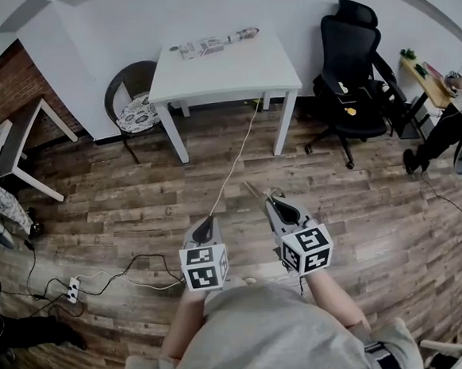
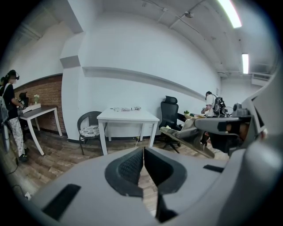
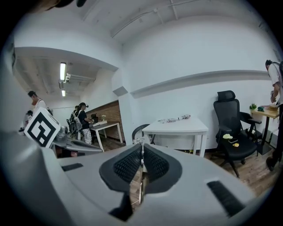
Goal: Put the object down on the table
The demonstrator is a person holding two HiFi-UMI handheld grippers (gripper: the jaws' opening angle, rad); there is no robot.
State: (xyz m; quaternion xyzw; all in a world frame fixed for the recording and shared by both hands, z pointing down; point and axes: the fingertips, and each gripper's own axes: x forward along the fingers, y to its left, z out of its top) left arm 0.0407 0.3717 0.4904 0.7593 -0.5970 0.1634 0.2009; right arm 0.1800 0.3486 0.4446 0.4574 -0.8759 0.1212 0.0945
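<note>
Wood-plank floor (image 1: 120,196) lies between me and the white tabletop (image 1: 230,72); the object is in hand, not yet set down.
Head view: my right claw (image 1: 275,203) is clamped on a thin flat object (image 1: 255,190) that juts forward over the floor, well apart from the tabletop, and my left claw (image 1: 211,219) hangs beside it. Left gripper view: the left jaws are pressed together on nothing, and the object shows as a long tan blade held by one end. Right gripper view: the pads pinch the object edge-on, a narrow contact. Risks, as I judge them: the long overhang could pivot or slip if it strikes the tabletop edge. Releasing early would drop it on the floor. A cable (image 1: 236,151) on the floor could catch a foot.
</note>
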